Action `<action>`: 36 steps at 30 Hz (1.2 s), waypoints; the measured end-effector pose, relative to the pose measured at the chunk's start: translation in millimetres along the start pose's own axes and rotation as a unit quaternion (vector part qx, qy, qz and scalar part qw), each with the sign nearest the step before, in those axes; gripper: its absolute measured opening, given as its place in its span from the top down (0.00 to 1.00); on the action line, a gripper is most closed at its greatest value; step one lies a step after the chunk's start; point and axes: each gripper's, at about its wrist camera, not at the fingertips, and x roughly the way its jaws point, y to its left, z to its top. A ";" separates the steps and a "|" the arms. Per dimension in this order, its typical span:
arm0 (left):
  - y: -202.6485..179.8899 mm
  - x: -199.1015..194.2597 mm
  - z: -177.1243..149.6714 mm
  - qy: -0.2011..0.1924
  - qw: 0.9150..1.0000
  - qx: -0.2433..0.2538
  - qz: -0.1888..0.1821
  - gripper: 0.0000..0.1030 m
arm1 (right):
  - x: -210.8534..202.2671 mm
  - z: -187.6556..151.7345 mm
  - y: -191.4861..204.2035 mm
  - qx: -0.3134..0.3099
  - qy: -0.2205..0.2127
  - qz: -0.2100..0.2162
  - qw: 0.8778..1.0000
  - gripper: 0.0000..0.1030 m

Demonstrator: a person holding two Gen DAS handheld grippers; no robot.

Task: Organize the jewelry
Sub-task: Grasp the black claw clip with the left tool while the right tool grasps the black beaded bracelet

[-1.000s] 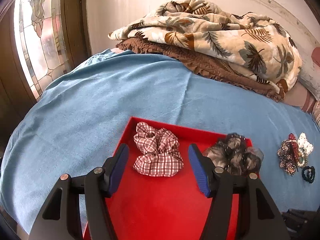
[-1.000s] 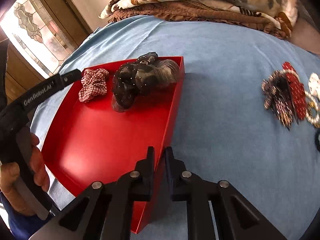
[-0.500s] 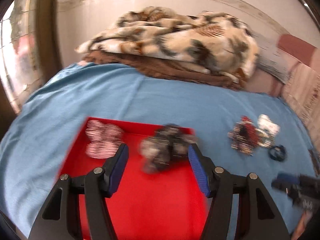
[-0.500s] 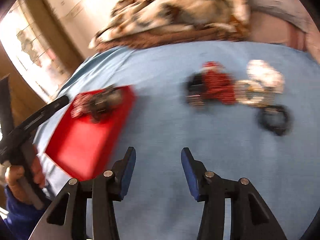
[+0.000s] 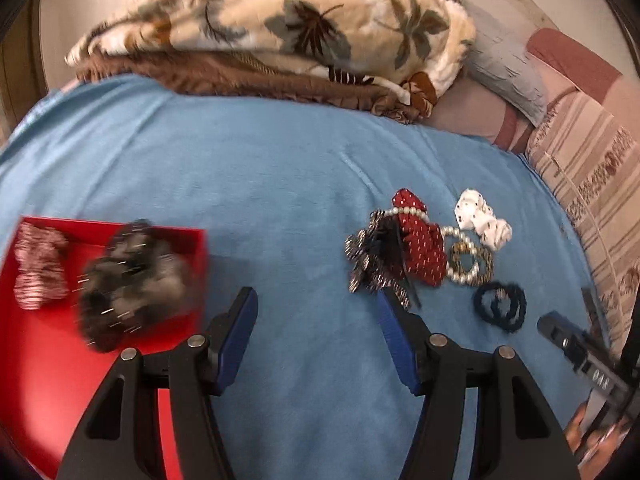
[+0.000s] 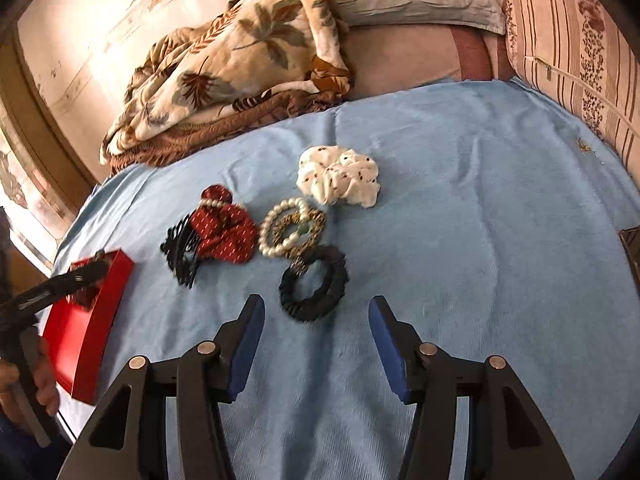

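Jewelry pile [image 6: 276, 224] now faces the right gripper [image 6: 316, 336], newly spread and empty; left gripper [image 5: 316, 328] gapes too, leaving the red tray [image 5: 48, 360].

Left wrist view: red tray [image 5: 36, 380] cut off by the left and bottom edges, dark scrunchie [image 5: 132, 284] and checked scrunchie [image 5: 36, 268] in it motion-blurred, detail unreadable. Right wrist view: tray mostly hidden at the left edge behind the left gripper [image 6: 56, 286]. Black hair comb [image 6: 182, 252] partly under the red scrunchie [image 6: 226, 234].
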 end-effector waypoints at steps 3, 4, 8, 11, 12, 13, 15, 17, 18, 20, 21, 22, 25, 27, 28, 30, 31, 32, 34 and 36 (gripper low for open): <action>-4.9 21.4 8.5 0.008 1.000 -0.014 -0.009 0.41 | 8.3 2.9 -4.4 0.003 -0.001 0.008 1.000 0.42; -7.0 29.2 11.8 0.012 1.000 -0.017 -0.014 0.41 | 12.0 4.4 -4.7 0.003 -0.001 0.011 1.000 0.42; -13.3 55.2 22.4 0.026 0.999 -0.026 -0.020 0.41 | 23.4 7.9 -7.7 0.006 -0.003 0.011 1.000 0.42; -15.7 65.9 24.2 0.032 0.999 -0.023 -0.018 0.43 | 31.8 9.5 -9.2 0.009 -0.001 0.010 1.000 0.42; -16.4 70.1 23.9 0.037 0.999 -0.022 -0.019 0.51 | 34.3 9.2 -10.4 0.009 0.001 0.007 1.000 0.42; -16.3 74.9 23.1 0.044 0.999 -0.021 -0.022 0.61 | 36.8 8.7 -11.0 0.009 0.004 0.005 1.000 0.42; -14.2 78.9 22.0 0.047 0.998 -0.027 -0.037 0.68 | 40.4 8.6 -13.4 0.010 0.007 0.002 1.000 0.42; -15.4 80.0 22.0 0.045 0.998 -0.030 -0.040 0.74 | 43.2 8.4 -14.8 0.010 0.009 -0.002 1.000 0.43; -17.3 80.5 21.4 0.045 0.998 -0.029 -0.045 0.84 | 44.7 8.3 -15.3 0.010 0.010 -0.003 1.000 0.49; -23.2 79.1 20.8 0.040 0.998 -0.022 -0.036 0.84 | 47.9 8.0 -16.2 0.010 0.016 -0.005 1.000 0.71; -27.0 77.9 20.3 0.038 0.999 -0.014 -0.028 0.85 | 49.9 7.5 -17.8 0.011 0.020 -0.005 1.000 0.80; -30.2 76.2 19.4 0.035 0.999 -0.007 -0.023 0.85 | 51.0 6.5 -19.3 0.013 0.022 -0.006 1.000 0.83; -36.0 69.0 16.1 0.032 0.999 0.007 -0.014 0.85 | 48.5 5.5 -23.0 0.022 0.018 -0.003 1.000 0.89; -37.1 60.3 13.1 0.027 0.999 0.010 -0.013 0.85 | 44.2 4.9 -22.2 0.022 0.013 -0.003 1.000 0.89; -37.0 53.7 11.2 0.025 1.000 0.009 -0.015 0.85 | 41.7 4.5 -21.9 0.023 0.011 -0.003 1.000 0.89; -36.4 39.3 7.3 0.018 1.000 0.006 -0.021 0.85 | 34.3 2.6 -22.7 0.032 0.006 -0.003 0.999 0.89; -36.2 30.7 5.2 0.013 1.000 0.006 -0.024 0.85 | 30.4 1.1 -23.3 0.036 0.003 -0.003 0.999 0.89; -36.6 23.9 3.8 0.009 1.000 0.007 -0.028 0.85 | 25.8 -0.6 -24.2 0.040 0.001 -0.002 0.999 0.89; -34.9 3.9 -1.8 -0.003 0.999 0.006 -0.035 0.85 | 16.9 -4.3 -23.8 0.045 -0.003 -0.001 0.999 0.89; -34.4 -14.2 -7.5 -0.012 0.999 0.007 -0.041 0.85 | 10.9 -6.7 -20.7 0.045 -0.005 0.000 0.999 0.89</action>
